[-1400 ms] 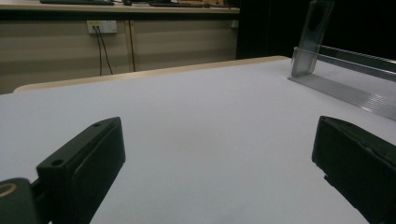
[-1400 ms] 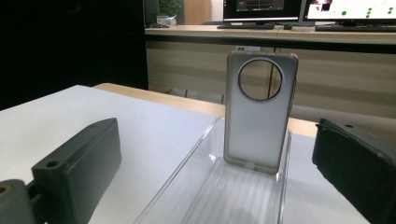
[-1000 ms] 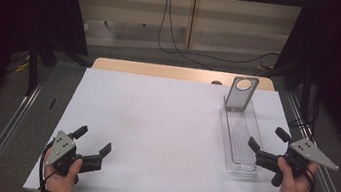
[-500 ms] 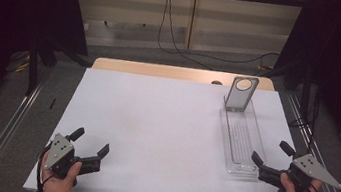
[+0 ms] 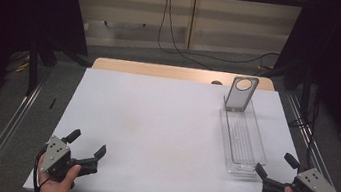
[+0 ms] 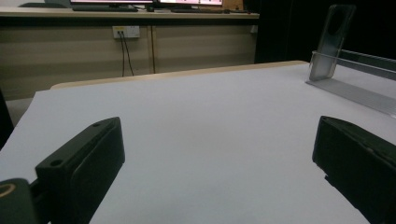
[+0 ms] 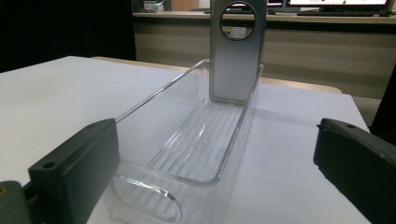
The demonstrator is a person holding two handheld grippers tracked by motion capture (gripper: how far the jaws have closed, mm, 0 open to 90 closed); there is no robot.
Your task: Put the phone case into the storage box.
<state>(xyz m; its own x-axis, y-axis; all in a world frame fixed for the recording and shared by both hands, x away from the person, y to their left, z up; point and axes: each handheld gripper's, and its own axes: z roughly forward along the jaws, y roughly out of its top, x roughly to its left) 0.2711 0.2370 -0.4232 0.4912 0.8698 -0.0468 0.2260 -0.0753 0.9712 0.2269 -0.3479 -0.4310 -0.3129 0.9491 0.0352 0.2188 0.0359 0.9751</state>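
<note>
White sheet (image 5: 163, 135) covers the wooden tabletop (image 5: 162, 70); bare wood strip shows at far edge. Metal rails (image 5: 8, 123) run along both sides of table. Black cables (image 5: 173, 25) hang down the far beige wall panel from an outlet (image 6: 126, 31). Monitors (image 6: 140, 3) sit on a far desk. Dark curtains (image 5: 15, 3) flank the scene.

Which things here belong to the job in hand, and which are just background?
In the job:
- clear tray, close ahead of the open right tool
- grey plate with round hole, upright at its far end

Background:
- white table sheet
- wall cables
- left tool, open, idle
</note>
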